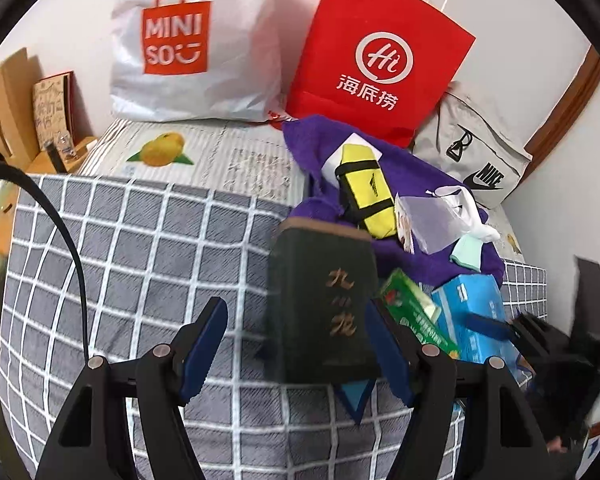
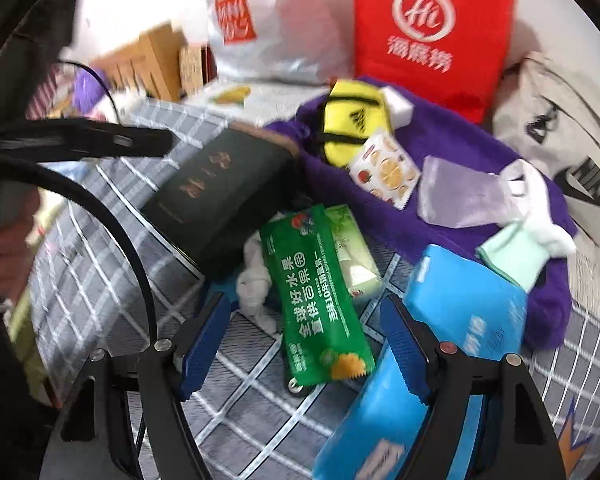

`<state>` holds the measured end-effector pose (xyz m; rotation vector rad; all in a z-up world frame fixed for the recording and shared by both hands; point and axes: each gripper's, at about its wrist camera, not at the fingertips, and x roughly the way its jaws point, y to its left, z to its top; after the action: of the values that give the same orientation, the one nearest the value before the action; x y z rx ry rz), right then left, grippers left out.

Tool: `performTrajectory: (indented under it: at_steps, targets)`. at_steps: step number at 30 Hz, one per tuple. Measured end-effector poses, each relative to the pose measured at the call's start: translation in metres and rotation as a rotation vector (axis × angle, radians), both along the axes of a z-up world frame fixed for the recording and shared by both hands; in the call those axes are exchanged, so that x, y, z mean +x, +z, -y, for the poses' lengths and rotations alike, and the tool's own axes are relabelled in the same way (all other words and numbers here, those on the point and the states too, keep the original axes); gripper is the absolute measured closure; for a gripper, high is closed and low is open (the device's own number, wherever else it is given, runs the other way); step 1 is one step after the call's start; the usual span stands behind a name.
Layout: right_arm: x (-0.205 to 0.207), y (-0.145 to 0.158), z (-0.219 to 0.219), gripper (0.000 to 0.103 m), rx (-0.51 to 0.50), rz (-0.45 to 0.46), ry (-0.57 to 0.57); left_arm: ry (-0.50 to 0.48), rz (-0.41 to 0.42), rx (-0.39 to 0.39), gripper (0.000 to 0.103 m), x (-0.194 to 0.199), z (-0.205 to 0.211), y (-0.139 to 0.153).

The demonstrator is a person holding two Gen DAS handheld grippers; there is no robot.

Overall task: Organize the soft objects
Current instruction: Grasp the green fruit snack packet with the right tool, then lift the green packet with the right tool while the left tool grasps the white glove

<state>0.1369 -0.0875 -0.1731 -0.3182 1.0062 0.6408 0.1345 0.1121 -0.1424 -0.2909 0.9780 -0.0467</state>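
A pile of soft things lies on a grey checked bedcover (image 1: 140,248). A dark green pouch with gold characters (image 1: 324,300) lies between my left gripper's (image 1: 296,344) open fingers, against the right finger; it also shows in the right wrist view (image 2: 220,196). My right gripper (image 2: 304,340) is open over a green snack packet (image 2: 320,300), with a blue tissue pack (image 2: 464,304) by its right finger. Behind lie a purple towel (image 2: 480,152), a yellow pouch (image 2: 352,124), a sticker sheet (image 2: 384,168), a clear bag (image 2: 456,192) and a mint cloth (image 2: 516,256).
A white Miniso bag (image 1: 196,44), a red paper bag (image 1: 380,56) and a grey Nike bag (image 1: 476,152) stand against the back wall. Cardboard boxes (image 1: 8,104) are at the far left. A black cable (image 1: 60,232) loops over the left of the bed.
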Motion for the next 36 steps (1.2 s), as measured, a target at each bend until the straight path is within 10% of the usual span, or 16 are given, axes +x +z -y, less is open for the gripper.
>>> performTrajectory:
  at_steps: [10,14,27,36]
  targets:
    - [0.022,-0.034,-0.029,0.030,-0.149,-0.053,0.093,-0.007,0.011,-0.028,0.034,-0.026,-0.012,-0.006]
    - [0.021,-0.032,-0.022,0.065,-0.161,-0.026,0.097,-0.016,0.014,-0.052,0.034,-0.030,-0.013,-0.006]
    - [0.012,-0.032,-0.018,0.067,-0.173,-0.046,0.094,-0.045,-0.004,-0.045,0.034,-0.033,-0.001,-0.011]
    - [0.005,0.002,0.008,0.072,-0.008,-0.078,0.028,-0.058,-0.005,-0.032,0.034,-0.040,0.002,-0.011]
